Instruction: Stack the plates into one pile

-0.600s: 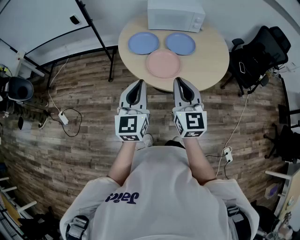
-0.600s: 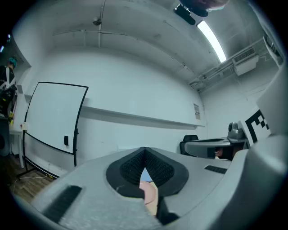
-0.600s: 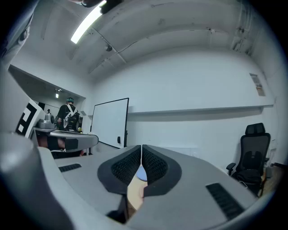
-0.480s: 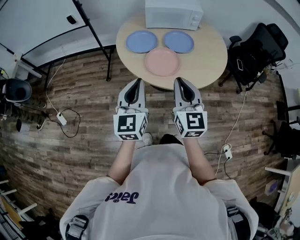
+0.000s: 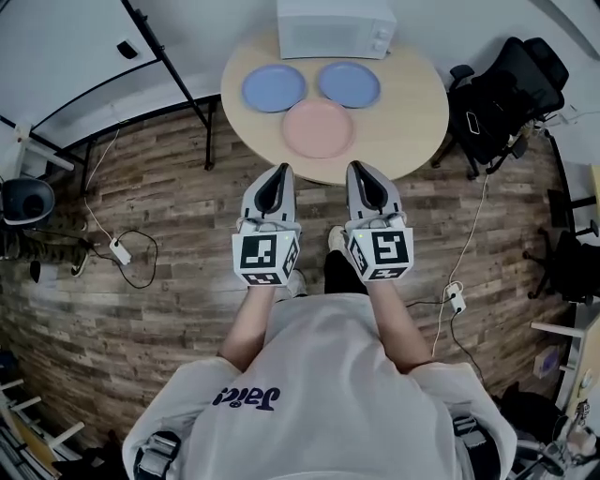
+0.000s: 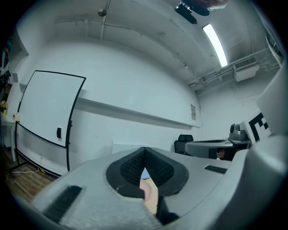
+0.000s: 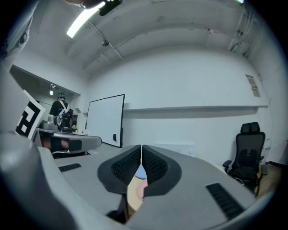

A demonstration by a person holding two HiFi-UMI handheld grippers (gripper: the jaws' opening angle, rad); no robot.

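Three plates lie apart on the round wooden table point(image 5: 412, 122): a blue plate point(image 5: 274, 89) at the left, a second blue plate point(image 5: 349, 84) at the right, and a pink plate point(image 5: 319, 127) nearest me. My left gripper point(image 5: 283, 170) and right gripper point(image 5: 354, 168) are held level, side by side, just short of the table's near edge. Both are shut with nothing in them. In the left gripper view the closed pads point(image 6: 145, 165) hide most of the table, with a sliver of pink plate point(image 6: 150, 191) below them. The right gripper view shows the same past its pads point(image 7: 141, 164).
A white microwave point(image 5: 335, 26) stands at the back of the table. A black office chair point(image 5: 497, 98) is to the right, a whiteboard stand point(image 5: 150, 56) to the left. Cables and a power strip point(image 5: 120, 251) lie on the wooden floor.
The table and plates have come closer and shifted slightly left in the head view as the person walks toward them. Both grippers stay shut and level.
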